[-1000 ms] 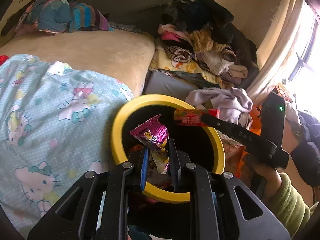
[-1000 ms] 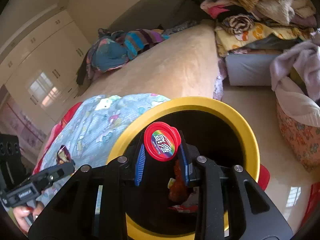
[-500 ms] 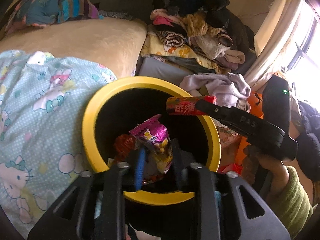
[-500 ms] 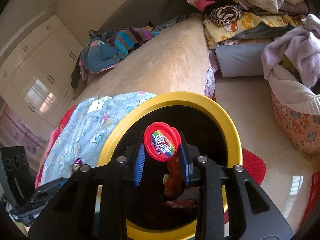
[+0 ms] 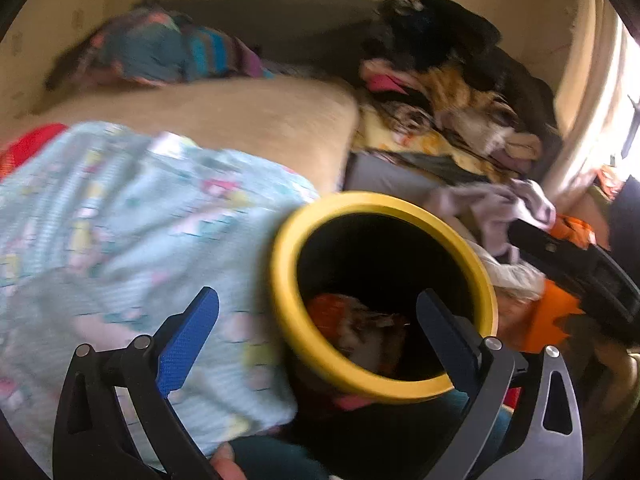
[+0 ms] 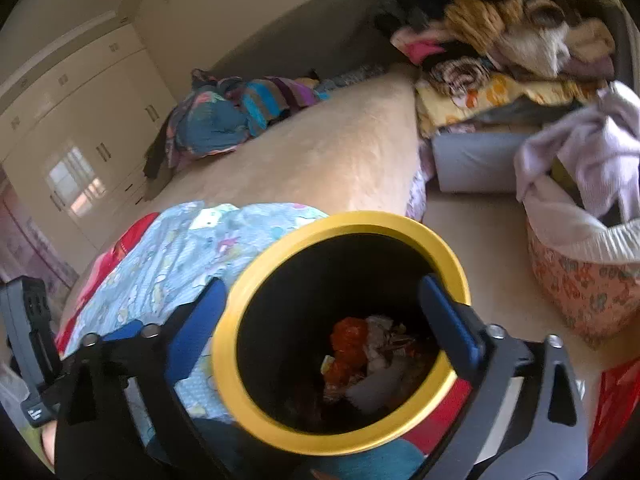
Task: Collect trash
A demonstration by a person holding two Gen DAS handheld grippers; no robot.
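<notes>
A black trash bin with a yellow rim (image 5: pixel 474 258) (image 6: pixel 448 256) stands beside the bed. Crumpled wrappers (image 6: pixel 360 356) lie at its bottom and also show in the left wrist view (image 5: pixel 356 328). My left gripper (image 5: pixel 316 330) is open and empty, its fingers spread astride the bin's near rim. My right gripper (image 6: pixel 324 316) is open and empty over the bin mouth. The right gripper's body (image 5: pixel 576 272) shows at the right of the left wrist view. The left gripper's body (image 6: pixel 28 356) shows at the far left of the right wrist view.
A light-blue cartoon blanket (image 5: pixel 120 220) (image 6: pixel 180 252) covers the bed's near end, left of the bin. Piled clothes (image 5: pixel 448 92) (image 6: pixel 500 40) sit behind. A patterned laundry basket (image 6: pixel 580 292) stands on the floor at right. A grey box (image 6: pixel 472 160) lies by the bed.
Both grippers opened. The purple wrapper left my left gripper and the red-capped tube left my right gripper; both are gone from the fingers. The left view swung and is blurred.
</notes>
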